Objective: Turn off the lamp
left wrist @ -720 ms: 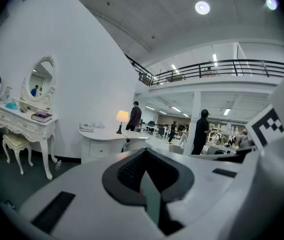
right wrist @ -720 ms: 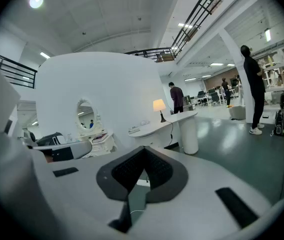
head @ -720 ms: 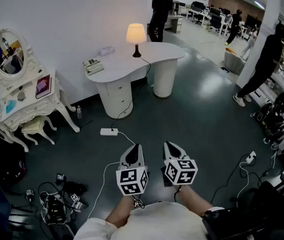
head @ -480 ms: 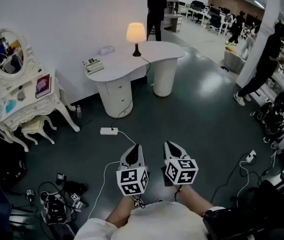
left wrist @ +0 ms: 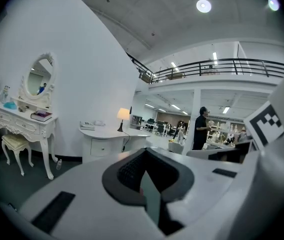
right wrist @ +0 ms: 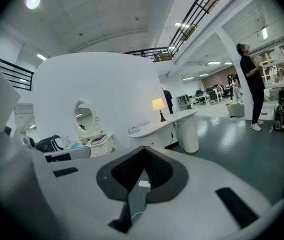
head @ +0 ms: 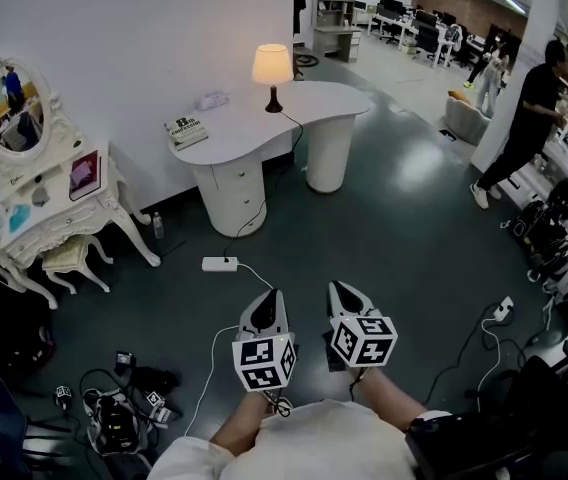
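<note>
The lamp [head: 272, 68] is lit, with a cream shade on a dark base, and stands at the back of a white curved desk [head: 264, 128] far ahead of me. Its cord [head: 264, 193] drops from the desk toward the floor. Both grippers are held low in front of my body, well short of the desk. My left gripper [head: 269, 296] is shut with nothing in it, and so is my right gripper [head: 339, 290]. The lamp [left wrist: 123, 115] shows small beyond my left gripper [left wrist: 144, 151]. It also glows as the lamp [right wrist: 158, 105] past my right gripper [right wrist: 144, 151].
A power strip [head: 218, 263] with a white cable lies on the dark floor between me and the desk. An ornate white dressing table [head: 49, 203] with an oval mirror and a stool [head: 69, 258] stands at left. Cables and gear [head: 114, 408] clutter the lower left. A person [head: 524, 118] stands at right.
The person in black behind the desk has walked off out of view. The person at right has shifted slightly. Both grippers have stayed where they were.
</note>
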Demonstrator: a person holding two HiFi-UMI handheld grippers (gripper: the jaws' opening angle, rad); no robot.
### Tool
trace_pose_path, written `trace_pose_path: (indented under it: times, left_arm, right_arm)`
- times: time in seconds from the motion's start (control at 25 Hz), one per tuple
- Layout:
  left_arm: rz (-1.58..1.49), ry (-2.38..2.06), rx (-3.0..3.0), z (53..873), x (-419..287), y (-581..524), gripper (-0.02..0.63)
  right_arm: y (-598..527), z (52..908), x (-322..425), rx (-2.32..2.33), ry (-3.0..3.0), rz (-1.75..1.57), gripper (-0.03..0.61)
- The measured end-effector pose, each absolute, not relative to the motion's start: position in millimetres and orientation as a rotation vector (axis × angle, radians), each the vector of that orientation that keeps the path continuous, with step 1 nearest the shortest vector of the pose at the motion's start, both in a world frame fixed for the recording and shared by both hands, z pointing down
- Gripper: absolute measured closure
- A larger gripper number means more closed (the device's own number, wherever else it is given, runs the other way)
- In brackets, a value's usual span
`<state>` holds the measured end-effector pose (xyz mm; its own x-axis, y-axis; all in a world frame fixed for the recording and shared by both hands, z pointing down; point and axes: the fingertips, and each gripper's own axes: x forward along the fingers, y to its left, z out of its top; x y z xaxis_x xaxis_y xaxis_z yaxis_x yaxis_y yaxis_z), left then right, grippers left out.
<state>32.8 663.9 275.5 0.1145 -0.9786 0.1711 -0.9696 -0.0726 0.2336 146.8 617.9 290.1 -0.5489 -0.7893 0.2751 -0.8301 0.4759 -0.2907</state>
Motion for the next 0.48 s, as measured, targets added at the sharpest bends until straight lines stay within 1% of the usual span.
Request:
trace_pose_path:
  times: [0.28,0.48]
  left_arm:
    - [-0.022,-1.863,2.146,282,7,647,0.604]
    - [0.004,-1.830,2.150,294,-3,640,0.604]
  right_arm:
    - [605,297,123,1.479,-2.586,0.637,0.580]
    - [599,305,124,1.540,-2.547,0.694,0.580]
